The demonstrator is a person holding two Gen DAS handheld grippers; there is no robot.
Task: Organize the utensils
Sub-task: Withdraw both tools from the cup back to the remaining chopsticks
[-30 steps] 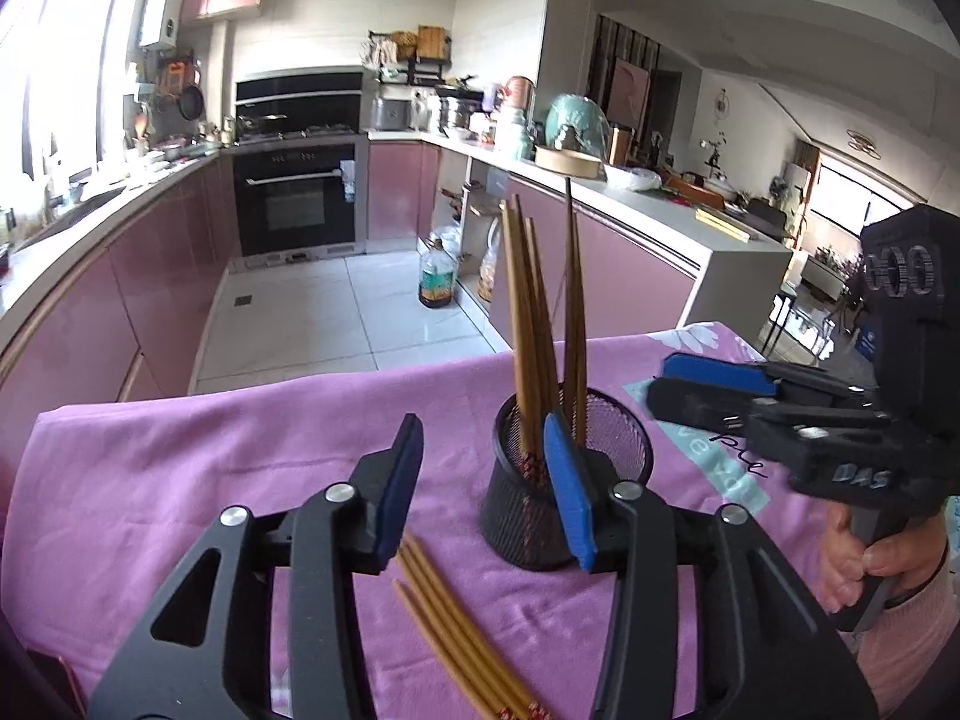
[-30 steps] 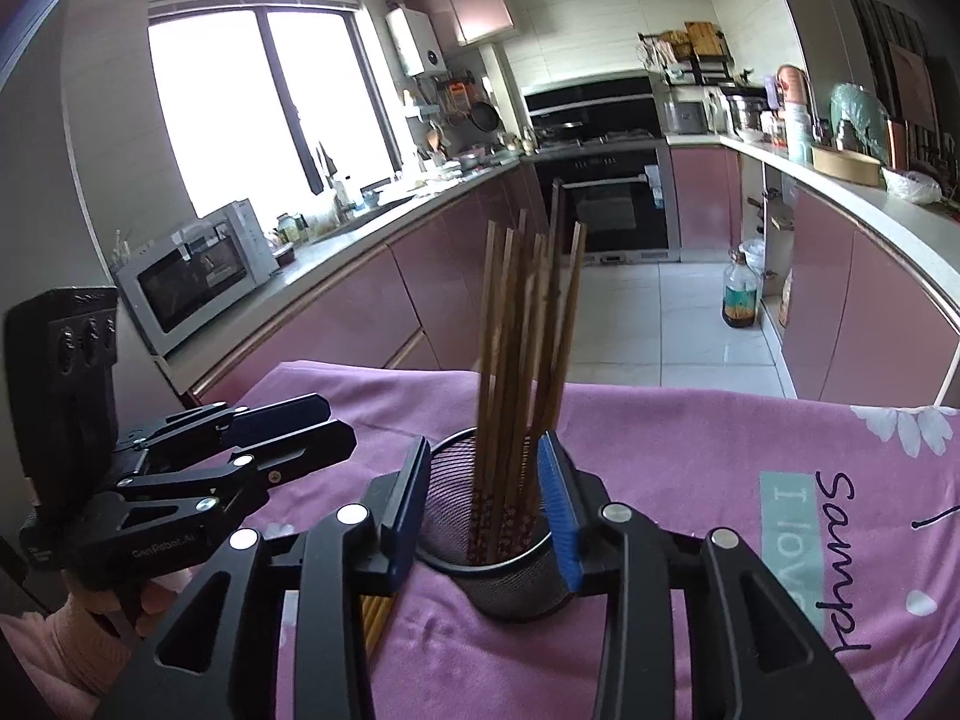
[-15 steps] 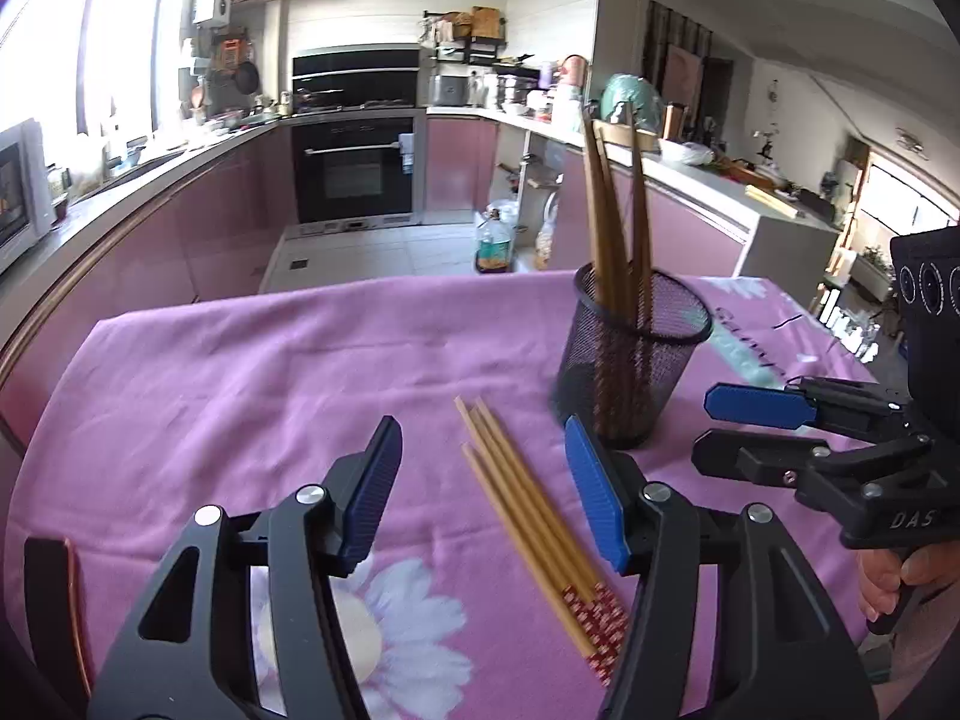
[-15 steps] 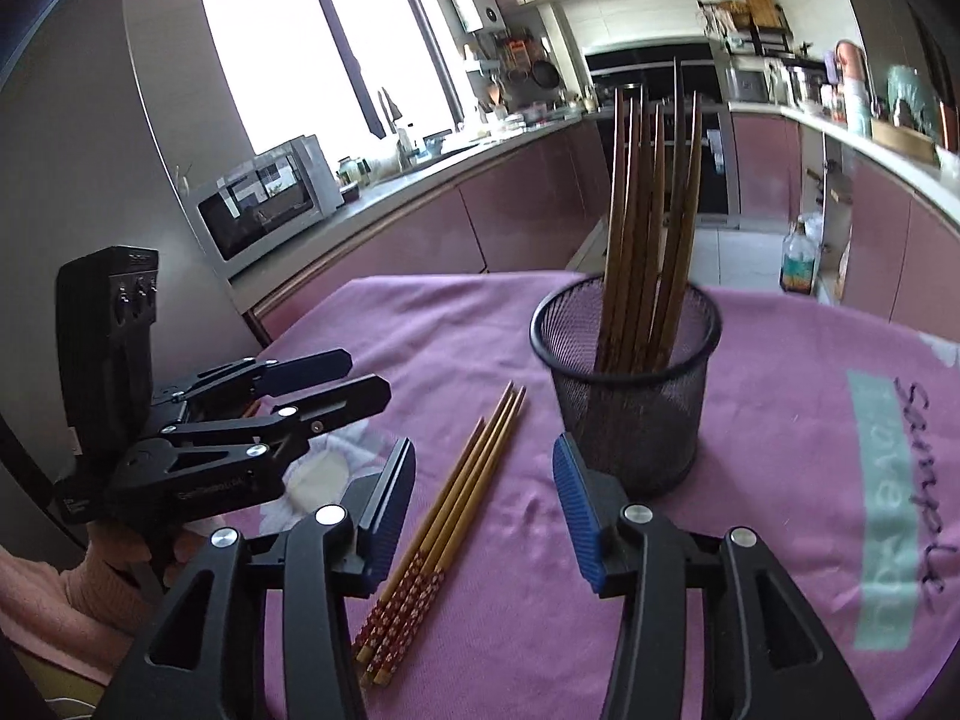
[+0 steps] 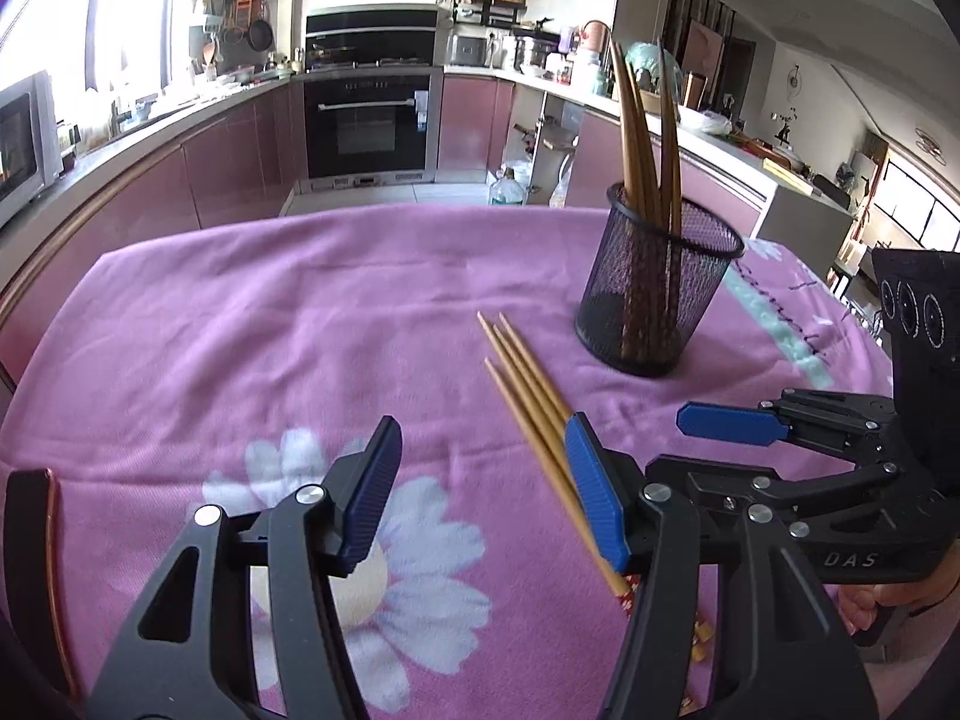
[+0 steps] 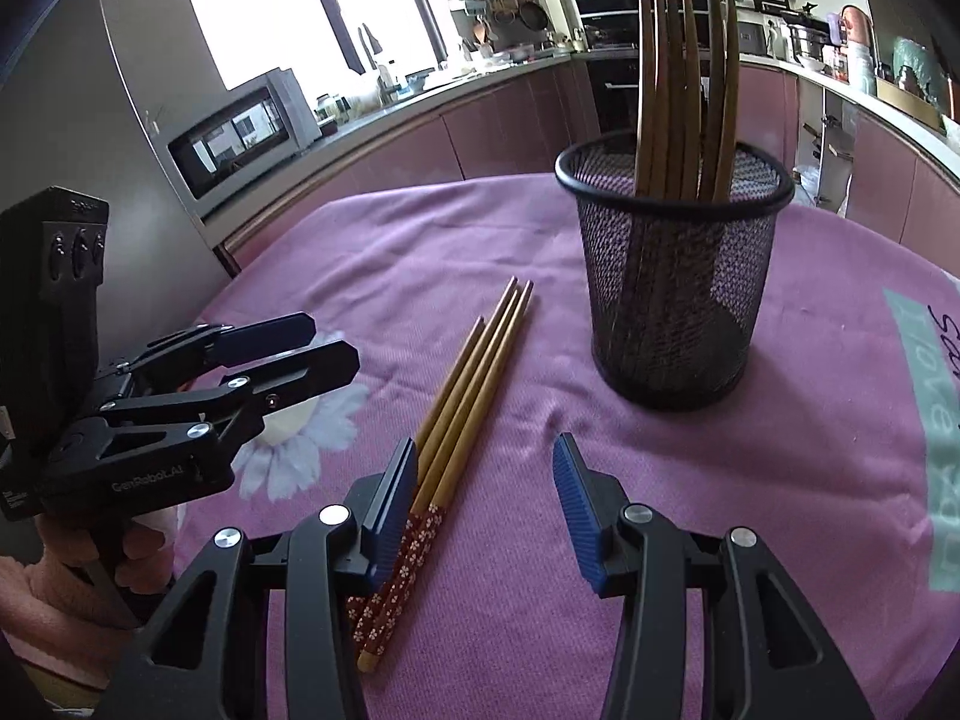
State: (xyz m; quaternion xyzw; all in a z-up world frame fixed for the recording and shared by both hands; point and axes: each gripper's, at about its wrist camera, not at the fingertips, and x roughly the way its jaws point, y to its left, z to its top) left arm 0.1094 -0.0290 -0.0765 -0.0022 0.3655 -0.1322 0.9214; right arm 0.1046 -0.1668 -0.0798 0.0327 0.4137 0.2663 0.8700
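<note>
A black mesh cup (image 5: pixel 654 294) (image 6: pixel 675 276) stands upright on the purple cloth and holds several wooden chopsticks (image 6: pixel 684 72). Several loose chopsticks (image 5: pixel 528 396) (image 6: pixel 462 402) with red flowered ends lie flat on the cloth, to the left of the cup. My left gripper (image 5: pixel 483 489) is open and empty, low over the cloth, with its right finger over the loose chopsticks. My right gripper (image 6: pixel 483 501) is open and empty, its left finger beside their red ends. Each gripper shows in the other's view.
The purple flowered tablecloth (image 5: pixel 270 330) covers the table. Behind it lies a kitchen with pink cabinets, an oven (image 5: pixel 366 120) and a microwave (image 6: pixel 240 132). The table's far edge drops to the tiled floor.
Both grippers have drawn back from the mesh cup, which now stands farther off. The loose chopsticks now lie close under both grippers. Both grippers stay open.
</note>
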